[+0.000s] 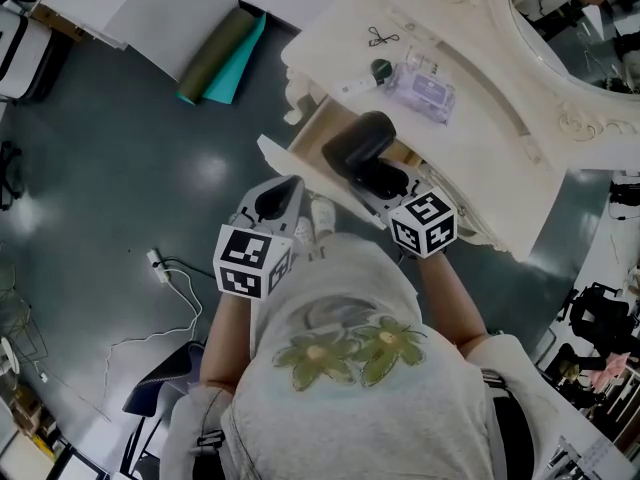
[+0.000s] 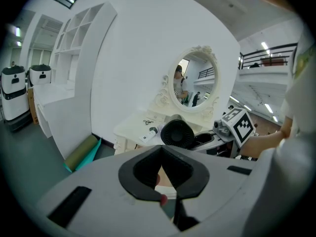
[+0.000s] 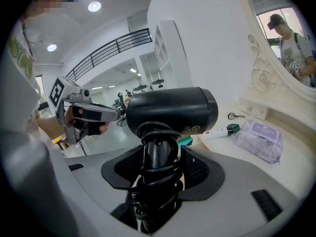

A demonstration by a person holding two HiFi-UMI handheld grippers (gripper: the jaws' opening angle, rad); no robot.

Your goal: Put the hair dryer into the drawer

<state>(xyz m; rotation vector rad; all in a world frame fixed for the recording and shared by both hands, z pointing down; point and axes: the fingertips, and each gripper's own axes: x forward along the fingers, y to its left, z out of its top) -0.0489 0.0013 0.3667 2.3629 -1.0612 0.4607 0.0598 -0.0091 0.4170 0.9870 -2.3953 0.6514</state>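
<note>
Right gripper (image 3: 160,152) clamped on hair dryer (image 3: 170,110) handle, cord wrapped, over the open drawer (image 1: 318,126), ready to lower in. Left gripper (image 2: 161,148) jaws together, empty, standing clear at left.

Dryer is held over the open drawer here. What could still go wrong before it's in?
1. The right gripper holds the hair dryer by its handle only; the heavy head could swing or slip.
2. The cord wound round the handle may loosen and catch the drawer rim.
3. The left gripper holds nothing, so a bump could shift the drawer.
</note>
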